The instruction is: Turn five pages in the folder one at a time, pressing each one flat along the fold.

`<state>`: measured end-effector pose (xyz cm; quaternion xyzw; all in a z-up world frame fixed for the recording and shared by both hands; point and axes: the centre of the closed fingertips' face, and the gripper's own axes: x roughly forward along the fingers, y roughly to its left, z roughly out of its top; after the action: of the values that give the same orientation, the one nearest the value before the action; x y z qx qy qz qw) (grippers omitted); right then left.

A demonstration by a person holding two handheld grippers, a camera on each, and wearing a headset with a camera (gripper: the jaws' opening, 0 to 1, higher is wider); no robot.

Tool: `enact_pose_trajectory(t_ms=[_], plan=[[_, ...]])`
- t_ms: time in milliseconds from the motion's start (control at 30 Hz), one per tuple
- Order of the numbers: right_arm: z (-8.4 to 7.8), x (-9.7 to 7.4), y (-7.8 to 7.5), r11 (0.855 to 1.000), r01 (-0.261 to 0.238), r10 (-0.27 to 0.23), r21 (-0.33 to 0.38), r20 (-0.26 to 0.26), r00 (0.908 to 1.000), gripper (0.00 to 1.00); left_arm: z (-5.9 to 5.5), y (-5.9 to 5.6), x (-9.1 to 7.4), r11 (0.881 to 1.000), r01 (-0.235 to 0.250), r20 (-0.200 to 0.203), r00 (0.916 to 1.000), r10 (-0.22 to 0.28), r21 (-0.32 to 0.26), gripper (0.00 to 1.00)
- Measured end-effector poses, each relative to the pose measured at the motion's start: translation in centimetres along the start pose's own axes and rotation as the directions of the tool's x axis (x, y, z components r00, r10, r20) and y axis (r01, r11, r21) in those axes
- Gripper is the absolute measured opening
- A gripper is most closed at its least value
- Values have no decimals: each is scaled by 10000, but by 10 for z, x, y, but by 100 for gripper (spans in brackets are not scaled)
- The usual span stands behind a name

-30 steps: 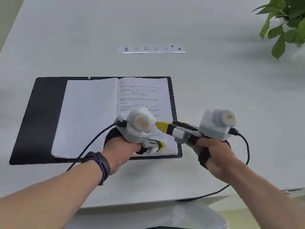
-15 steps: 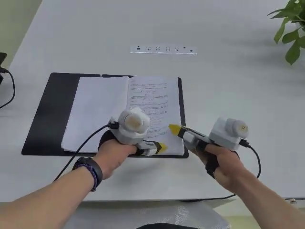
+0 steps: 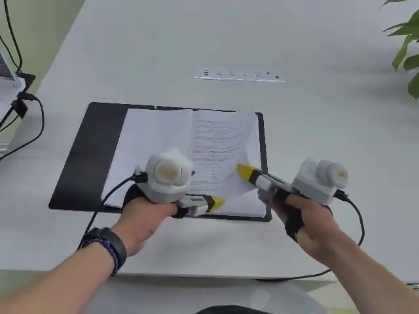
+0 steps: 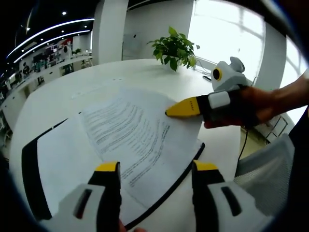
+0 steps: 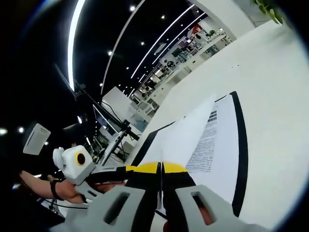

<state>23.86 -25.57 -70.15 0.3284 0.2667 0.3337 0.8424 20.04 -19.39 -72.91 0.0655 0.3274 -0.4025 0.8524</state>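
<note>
Lying open near the table's (image 3: 314, 118) near edge: one folder (image 3: 85, 157), black cover, white sheets spread left and right of the fold.

Printed page (image 3: 219, 154), right half; its near right corner is lifted off the stack and curled.

Right gripper (image 3: 243, 172), yellow tips clenched on that lifted corner, the paper edge between the jaws.

Left gripper (image 4: 157, 169), jaws apart, grasping nothing, at the folder's near edge; whether it touches the paper cannot be told.

Power strip (image 3: 239, 74), far of the folder. Plant (image 3: 406, 46), far right. Cable (image 3: 29, 111), left edge.
</note>
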Motion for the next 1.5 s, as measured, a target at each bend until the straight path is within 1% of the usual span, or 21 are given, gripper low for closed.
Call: enact_pose_trajectory(t_ms=[100,200,300,367,400,433,567,700,900,967,1200,1300,1367,1500], plan=[[2,2,7,10000,-47,47,-12,52,10000,0,2,7,-10,10000,-34,86,10000,34,11,59],[2,3,11,9999,-121,122,-88,71,9999,0,4,15,-17,9999,-163,215,9996,163,-7,60],[-1,5,13,9998,-159,158,-127,-24,9999,0,9,27,-28,9988,-455,479,9978,463,-183,60],[-3,6,15,9998,-159,158,-129,-81,9998,0,10,39,-38,9964,-806,638,9946,822,-269,61],[-2,6,16,9997,-184,182,-140,-89,9998,0,13,45,-45,9944,-954,850,9915,989,-452,61],[-1,8,20,9995,-256,254,-188,-107,9996,0,12,49,-49,9938,-1002,868,9908,1041,-489,61],[3,12,26,9989,-361,358,-315,-76,9993,0,6,65,-67,9901,-1286,902,9869,1334,-566,61],[4,18,32,9983,-423,422,-390,-32,9991,0,-1,77,-82,9860,-1520,944,9829,1581,-689,61],[4,29,45,9973,-552,555,-492,45,9984,0,-9,90,-98,9822,-1665,1009,9794,1750,-871,62],[3,33,48,9972,-551,555,-503,80,9984,0,-11,92,-103,9818,-1672,1033,9789,1762,-901,61],[-4,49,67,9961,-671,677,-579,82,9977,0,-16,99,-117,9824,-1675,1128,9779,1761,-823,63],[-8,60,77,9950,-802,803,-595,-7,9968,0,-21,103,-126,9818,-1723,1145,9768,1808,-805,63],[-11,67,81,9948,-838,832,-583,-120,9965,0,-25,106,-131,9812,-1761,1126,9764,1843,-790,63],[-15,78,92,9929,-1028,1022,-599,-130,9947,0,-33,114,-145,9790,-1854,1122,9745,1943,-851,64]])
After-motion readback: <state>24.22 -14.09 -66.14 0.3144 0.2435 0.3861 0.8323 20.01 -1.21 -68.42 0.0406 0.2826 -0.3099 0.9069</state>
